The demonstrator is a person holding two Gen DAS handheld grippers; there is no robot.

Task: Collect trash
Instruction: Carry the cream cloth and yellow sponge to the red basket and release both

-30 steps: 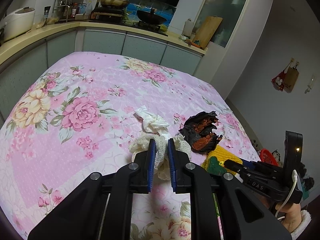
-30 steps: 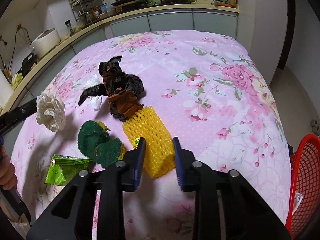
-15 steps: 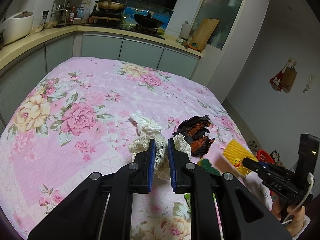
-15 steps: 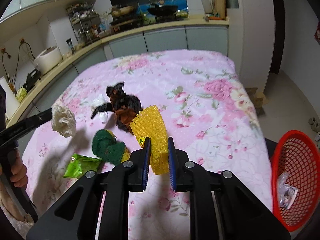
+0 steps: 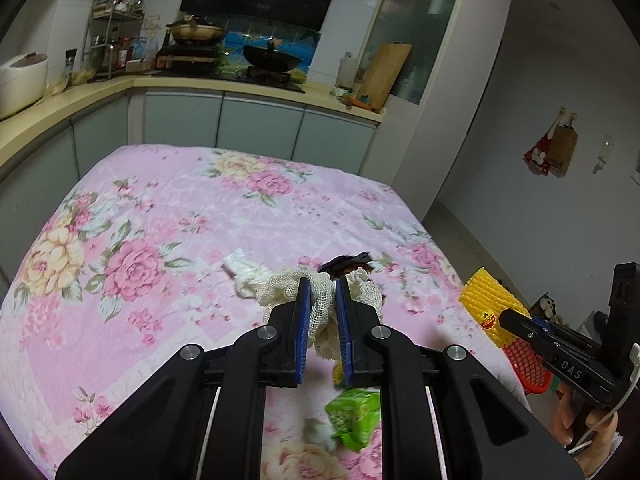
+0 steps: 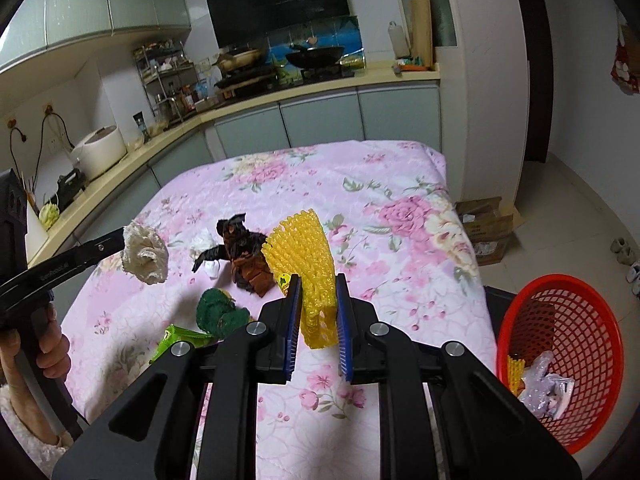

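My left gripper [image 5: 322, 294] is shut on a white foam net [image 5: 320, 304] and holds it above the pink floral table; it also shows in the right wrist view [image 6: 144, 255]. My right gripper [image 6: 316, 300] is shut on a yellow foam net [image 6: 308, 256], lifted off the table, also seen at the right of the left wrist view [image 5: 490, 304]. A red mesh basket [image 6: 560, 364] stands low at the right with some trash in it. A dark crumpled wrapper [image 6: 244, 256], green scouring pads [image 6: 218, 312], a green packet [image 5: 354, 414] and a white tissue [image 5: 246, 274] lie on the table.
The table with the pink floral cloth [image 5: 168, 240] fills the middle. Kitchen counters [image 5: 256, 92] run behind and to the left. A cardboard box [image 6: 488, 226] sits on the floor past the table's right edge.
My right gripper shut on the yellow foam net and lifted it off the table. My left gripper has risen with the white net. Both views have tilted up and the basket has come closer.
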